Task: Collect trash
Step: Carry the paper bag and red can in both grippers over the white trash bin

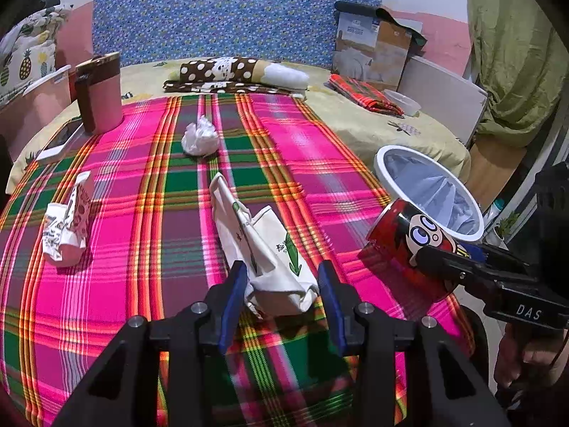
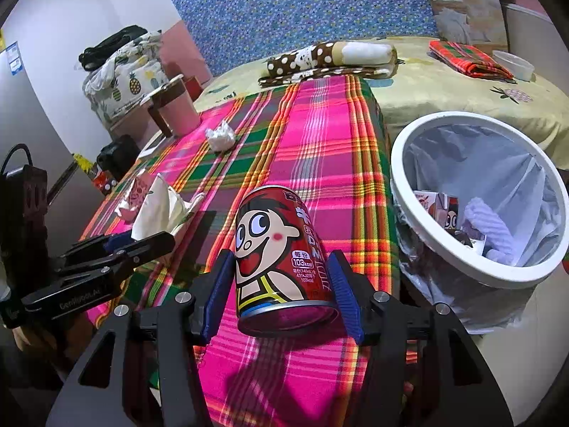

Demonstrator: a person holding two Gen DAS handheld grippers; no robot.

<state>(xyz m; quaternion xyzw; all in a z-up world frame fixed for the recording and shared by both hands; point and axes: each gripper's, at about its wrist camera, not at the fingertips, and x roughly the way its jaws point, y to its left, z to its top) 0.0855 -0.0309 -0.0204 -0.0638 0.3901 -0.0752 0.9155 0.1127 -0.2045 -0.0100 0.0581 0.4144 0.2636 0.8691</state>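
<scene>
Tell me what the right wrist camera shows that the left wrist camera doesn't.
Only the right wrist view looks into the trash bin and shows cartons already inside. Only the left wrist view shows the phone beside the pink cup, and the printed wrapper in full. Both show the red can in the right claw, the white paper bag between the left claw's pads, the crumpled tissue and the plaid cloth.

Both the left gripper [image 1: 282, 284] and the right gripper [image 2: 282, 281] are black angular frames with silver round screws and ribbed blue pads [image 2: 343, 293], one flank lettered "DAS" in white.
</scene>
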